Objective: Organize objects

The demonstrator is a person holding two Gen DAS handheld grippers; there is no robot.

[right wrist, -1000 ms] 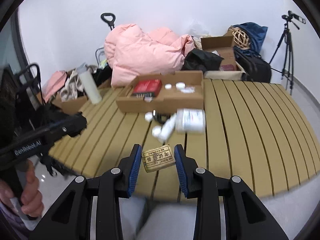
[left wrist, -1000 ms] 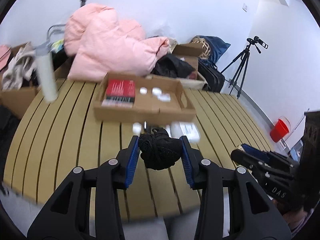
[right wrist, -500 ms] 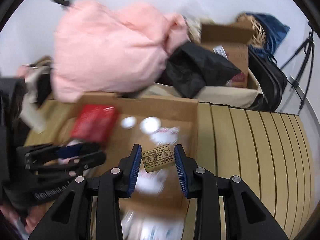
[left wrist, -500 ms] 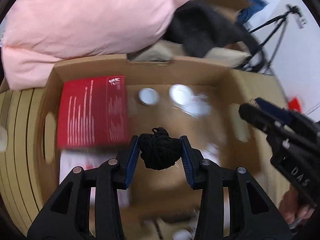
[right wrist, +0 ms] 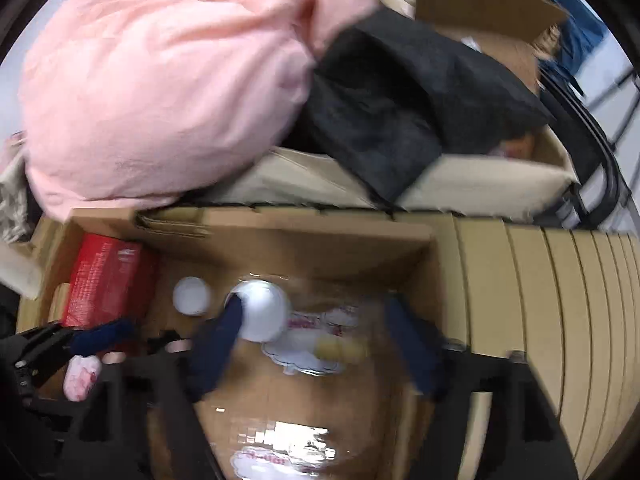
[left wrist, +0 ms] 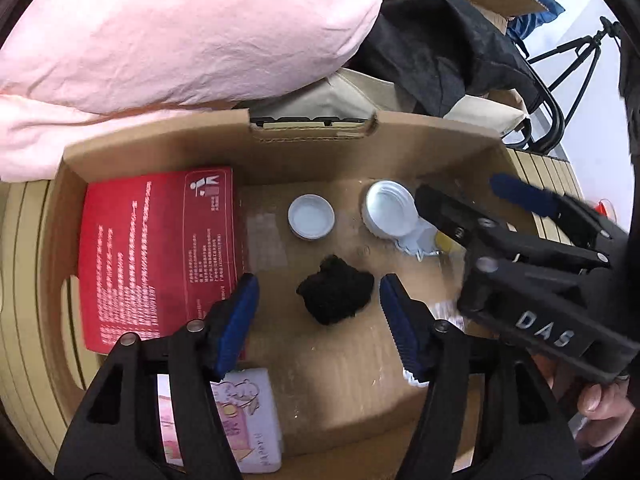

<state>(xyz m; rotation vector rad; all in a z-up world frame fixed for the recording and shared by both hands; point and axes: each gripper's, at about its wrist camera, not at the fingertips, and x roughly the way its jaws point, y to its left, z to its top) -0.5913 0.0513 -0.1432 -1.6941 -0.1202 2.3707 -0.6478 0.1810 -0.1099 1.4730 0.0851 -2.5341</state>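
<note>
My left gripper [left wrist: 320,312] hangs over the cardboard box [left wrist: 440,136], its jaws opening; the black bundle [left wrist: 335,295] lies between them on the box floor, clear of both pads. My right gripper [right wrist: 320,344] is also opening over the box, blurred; a small yellowish item [right wrist: 338,349] sits between its spread jaws, apparently loose.

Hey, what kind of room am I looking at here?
Probably a spare room or makeshift recording space used for storage, not a tidy living area. A slatted wooden table holds a cardboard box of odds and ends, pink bedding is heaped behind it, and a tripod stands by the wall.
</note>
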